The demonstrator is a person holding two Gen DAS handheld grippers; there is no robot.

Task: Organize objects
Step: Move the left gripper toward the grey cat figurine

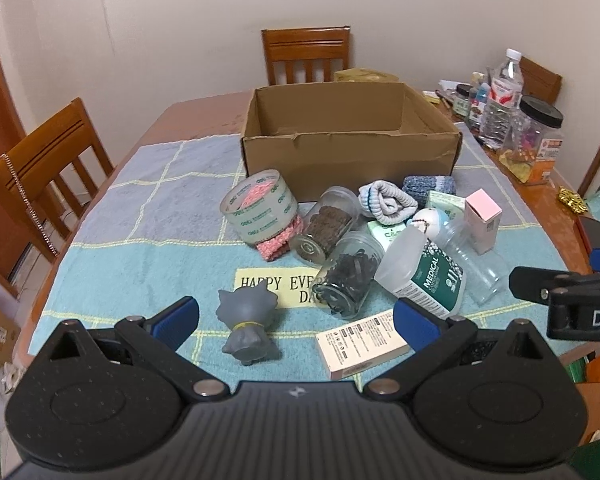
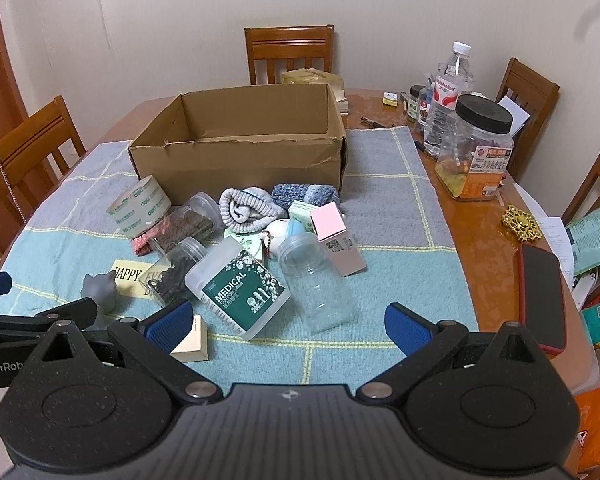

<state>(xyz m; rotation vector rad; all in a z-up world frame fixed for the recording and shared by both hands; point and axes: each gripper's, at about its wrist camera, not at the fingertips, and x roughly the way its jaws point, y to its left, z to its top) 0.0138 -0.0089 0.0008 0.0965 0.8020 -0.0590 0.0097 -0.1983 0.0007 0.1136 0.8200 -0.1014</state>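
An open cardboard box point(image 1: 348, 152) point(image 2: 240, 160) stands empty at the back of the blue checked cloth point(image 1: 140, 248) point(image 2: 400, 272). In front of it lies a pile: a tape roll point(image 1: 260, 208) point(image 2: 138, 206), two jars with dark contents point(image 1: 328, 224) point(image 1: 350, 274), a cotton swab tub point(image 1: 424, 276) point(image 2: 240, 286), an empty clear jar point(image 2: 316, 280), rolled socks point(image 1: 386, 200) point(image 2: 248, 206), a pink-topped box point(image 1: 482, 216) point(image 2: 336, 238). A grey toy figure point(image 1: 248, 324) and a white carton point(image 1: 360, 344) lie nearest. My left gripper point(image 1: 296, 320) is open and empty above them. My right gripper point(image 2: 288, 320) is open and empty before the tub.
Bottles and a black-lidded plastic jar point(image 2: 476, 148) stand on the bare wood at the right. A phone in a red case point(image 2: 542, 296) and a gold ornament point(image 2: 520, 222) lie at the right edge. Wooden chairs point(image 1: 306, 54) surround the table.
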